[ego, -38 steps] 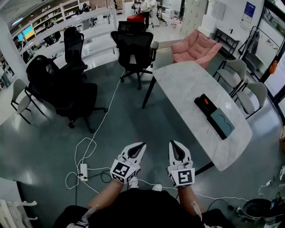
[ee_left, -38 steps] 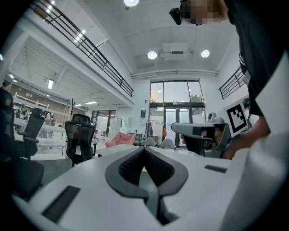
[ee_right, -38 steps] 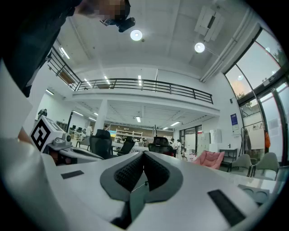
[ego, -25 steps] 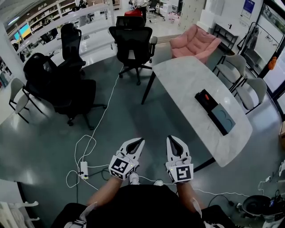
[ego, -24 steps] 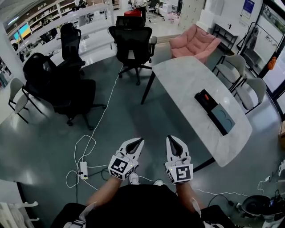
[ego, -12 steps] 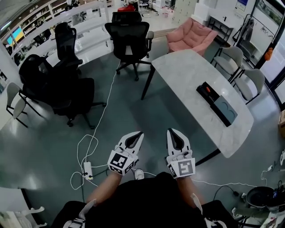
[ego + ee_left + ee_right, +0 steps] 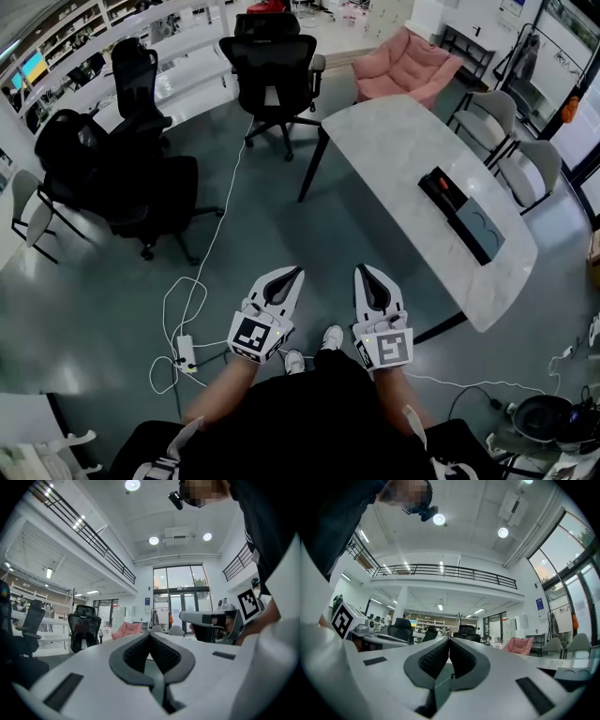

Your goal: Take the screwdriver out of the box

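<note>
A long black box [image 7: 441, 195] lies open on the white marble table [image 7: 394, 150] at the right of the head view, its grey-blue lid [image 7: 480, 228] folded out beside it. The screwdriver's orange handle [image 7: 439, 178] shows in the box's far end. My left gripper [image 7: 295, 271] and right gripper [image 7: 362, 269] are held side by side over the floor, well short of the table and far from the box. Both are shut with nothing between the jaws, as the left gripper view [image 7: 150, 634] and right gripper view [image 7: 450, 639] show.
Black office chairs [image 7: 274, 67] [image 7: 122, 178] stand on the grey floor to the left and behind. A pink sofa [image 7: 408, 64] and grey chairs [image 7: 523, 169] lie beyond the table. A white cable and power strip [image 7: 185, 352] lie on the floor by my feet.
The person has stepped forward a little, carrying both shut grippers along. The table and box sit slightly closer in the head view, and a shoe now shows between the grippers.
</note>
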A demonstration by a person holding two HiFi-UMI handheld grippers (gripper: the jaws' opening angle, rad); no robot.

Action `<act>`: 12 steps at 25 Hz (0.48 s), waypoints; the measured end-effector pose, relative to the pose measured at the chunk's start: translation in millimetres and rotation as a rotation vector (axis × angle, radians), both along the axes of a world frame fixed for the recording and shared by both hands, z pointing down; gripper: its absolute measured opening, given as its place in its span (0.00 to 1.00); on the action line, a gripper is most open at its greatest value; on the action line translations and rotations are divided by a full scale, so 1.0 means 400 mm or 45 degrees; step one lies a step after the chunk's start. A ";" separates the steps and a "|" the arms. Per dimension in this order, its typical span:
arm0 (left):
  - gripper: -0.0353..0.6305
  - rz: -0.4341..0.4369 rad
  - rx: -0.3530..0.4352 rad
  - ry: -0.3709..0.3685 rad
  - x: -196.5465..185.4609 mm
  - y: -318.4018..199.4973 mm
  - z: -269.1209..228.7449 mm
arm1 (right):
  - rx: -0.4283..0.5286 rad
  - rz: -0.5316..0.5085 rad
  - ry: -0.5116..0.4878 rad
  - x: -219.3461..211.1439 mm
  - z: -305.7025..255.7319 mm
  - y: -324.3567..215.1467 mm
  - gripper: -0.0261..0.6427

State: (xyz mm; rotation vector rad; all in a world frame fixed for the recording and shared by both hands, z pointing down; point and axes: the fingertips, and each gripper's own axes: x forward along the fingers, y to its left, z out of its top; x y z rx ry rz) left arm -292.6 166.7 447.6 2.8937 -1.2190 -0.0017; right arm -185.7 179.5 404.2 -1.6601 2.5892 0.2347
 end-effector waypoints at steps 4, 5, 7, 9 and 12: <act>0.06 -0.008 0.002 -0.005 0.019 -0.040 -0.006 | -0.015 -0.012 -0.011 0.014 0.007 -0.048 0.07; 0.06 -0.009 0.005 -0.010 0.027 -0.052 -0.006 | -0.017 -0.023 -0.015 0.017 0.008 -0.061 0.07; 0.06 -0.012 0.008 -0.018 0.043 -0.078 -0.005 | -0.014 -0.055 -0.023 0.023 0.010 -0.084 0.07; 0.06 -0.014 0.009 -0.024 0.065 -0.106 -0.004 | -0.009 -0.080 -0.021 0.037 0.007 -0.109 0.07; 0.06 -0.010 0.009 -0.050 0.108 -0.145 0.000 | -0.010 -0.071 -0.011 0.084 0.009 -0.153 0.07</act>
